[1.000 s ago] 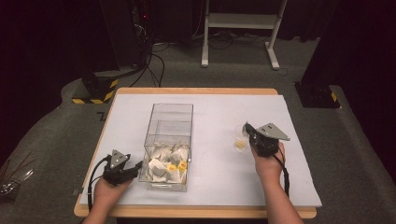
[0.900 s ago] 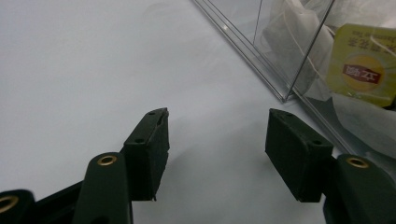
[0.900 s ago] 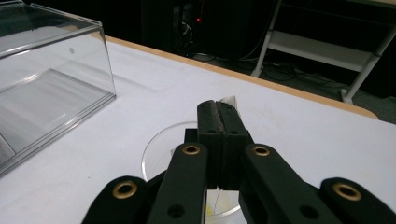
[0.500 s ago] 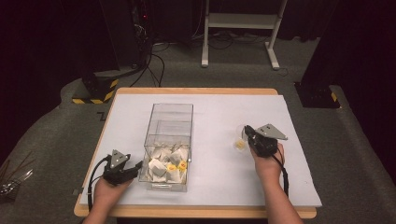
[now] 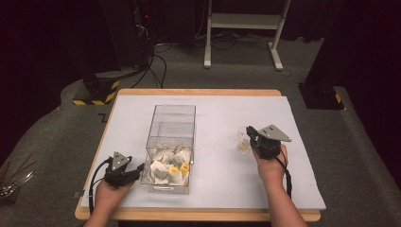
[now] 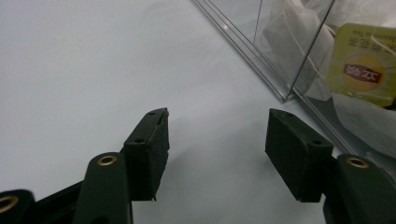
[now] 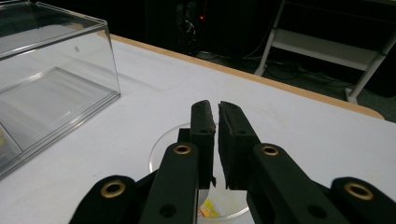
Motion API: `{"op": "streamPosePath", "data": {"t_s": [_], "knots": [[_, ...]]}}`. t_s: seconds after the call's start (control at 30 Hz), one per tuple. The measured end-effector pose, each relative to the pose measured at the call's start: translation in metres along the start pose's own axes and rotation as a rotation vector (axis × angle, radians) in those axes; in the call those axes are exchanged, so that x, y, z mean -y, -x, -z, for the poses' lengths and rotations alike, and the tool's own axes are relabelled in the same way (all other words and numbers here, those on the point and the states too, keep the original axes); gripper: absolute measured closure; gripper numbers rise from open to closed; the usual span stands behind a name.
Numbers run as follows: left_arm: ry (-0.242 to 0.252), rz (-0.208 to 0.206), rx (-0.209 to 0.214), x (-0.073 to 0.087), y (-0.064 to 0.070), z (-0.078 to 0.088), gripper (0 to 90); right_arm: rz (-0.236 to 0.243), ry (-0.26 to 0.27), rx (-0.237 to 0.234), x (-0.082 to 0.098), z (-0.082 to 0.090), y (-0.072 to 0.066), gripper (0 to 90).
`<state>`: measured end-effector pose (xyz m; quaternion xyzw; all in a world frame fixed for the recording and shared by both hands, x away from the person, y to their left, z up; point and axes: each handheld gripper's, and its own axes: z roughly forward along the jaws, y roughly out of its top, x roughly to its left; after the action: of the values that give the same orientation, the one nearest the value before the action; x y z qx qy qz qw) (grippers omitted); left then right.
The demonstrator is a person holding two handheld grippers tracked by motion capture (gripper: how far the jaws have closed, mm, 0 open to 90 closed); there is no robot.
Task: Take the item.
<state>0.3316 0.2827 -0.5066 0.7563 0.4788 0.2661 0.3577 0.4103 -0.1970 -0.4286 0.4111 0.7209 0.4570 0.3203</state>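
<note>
At the left of the high view, the left gripper (image 5: 137, 169) rests low on the white table cover (image 5: 217, 113), held by the person's left hand (image 5: 109, 190), with its tips just beside the near left corner of the clear box (image 5: 171, 142). In the left gripper view its jaws stand wide apart with only bare white surface between them, and the box wall (image 6: 280, 51) runs across the upper right.

The clear box sits near the middle of the table, its long side running away from the person. Tea bags (image 5: 169, 166) with yellow tags are piled in its near end; the far end looks bare. One yellow tag (image 6: 362, 65) presses against the wall in the left gripper view.

To the right, well apart from the box, the right gripper (image 5: 247, 137) is held by the right hand (image 5: 270, 165) over a small clear round dish (image 5: 242, 143). In the right gripper view its jaws are almost together, a thin gap between them, with nothing seen held. The dish (image 7: 161, 154) lies below the jaws, and something yellow (image 7: 208, 211) shows in it.
</note>
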Motion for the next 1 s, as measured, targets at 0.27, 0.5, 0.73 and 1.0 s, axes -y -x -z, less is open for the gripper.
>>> {"op": "streamPosePath", "data": {"t_s": [0.27,0.5,0.73,1.0], "knots": [[0.000,-0.001,0.001,0.000,0.000,0.000,40.0,0.017,0.021,-0.026,-0.003,0.011,-0.008,81.8],[0.002,-0.001,0.003,0.000,0.000,0.000,40.0,0.007,0.025,-0.051,0.001,0.023,-0.014,75.5],[0.012,0.010,0.008,0.000,-0.001,0.001,40.5,0.006,0.012,-0.076,0.009,0.033,-0.021,71.0],[0.033,0.013,0.018,0.001,-0.002,0.003,41.5,0.012,-0.021,-0.078,0.022,0.040,-0.027,64.4]]}}
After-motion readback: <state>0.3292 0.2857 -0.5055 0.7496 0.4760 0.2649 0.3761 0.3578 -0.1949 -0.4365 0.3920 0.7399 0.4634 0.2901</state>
